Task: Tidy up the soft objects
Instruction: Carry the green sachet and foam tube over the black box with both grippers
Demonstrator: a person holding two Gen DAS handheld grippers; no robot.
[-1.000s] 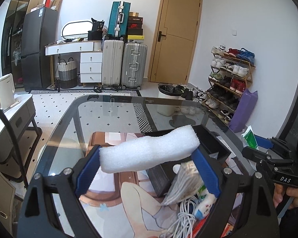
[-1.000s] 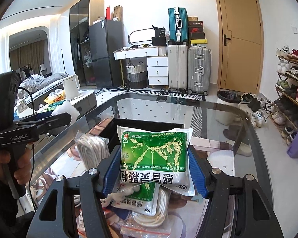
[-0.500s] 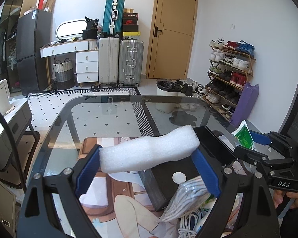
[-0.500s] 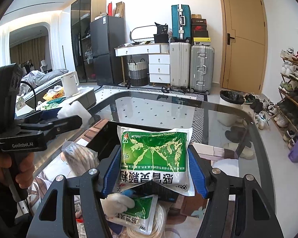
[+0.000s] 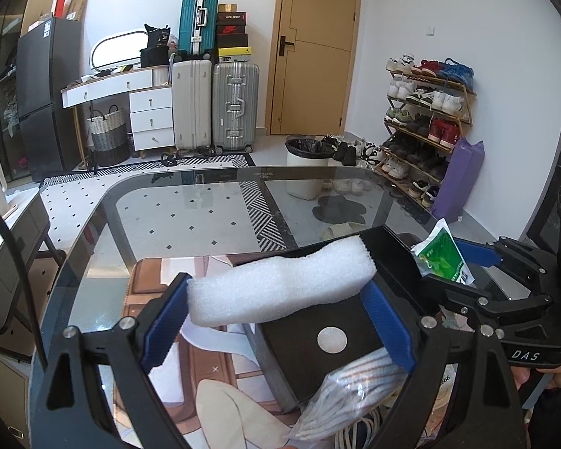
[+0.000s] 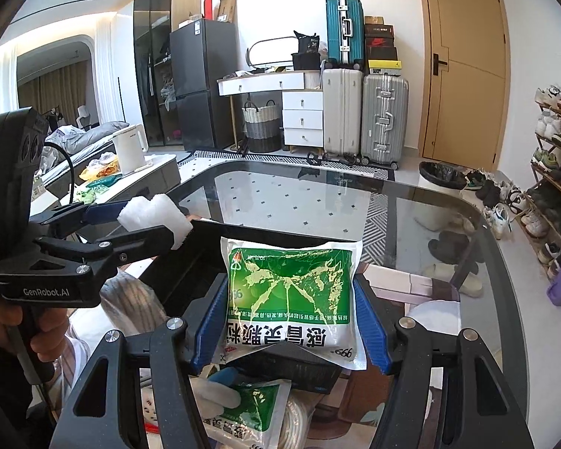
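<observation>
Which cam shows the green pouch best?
Right wrist. The green pouch sits face-on there, filling the middle of the frame, clamped between the right gripper pads, print and edges visible. Left wrist shows the pouch only edge-on and small at the right, partly hidden by that gripper's arm.

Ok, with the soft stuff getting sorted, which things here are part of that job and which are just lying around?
Part of the job:
- white foam roll, held in the left tongs
- green sachet, held in the right tongs
- black box on the glass table
- second green sachet, bagged white rope

Just lying about:
- suitcases
- shoe rack
- bin
- kettle
</observation>
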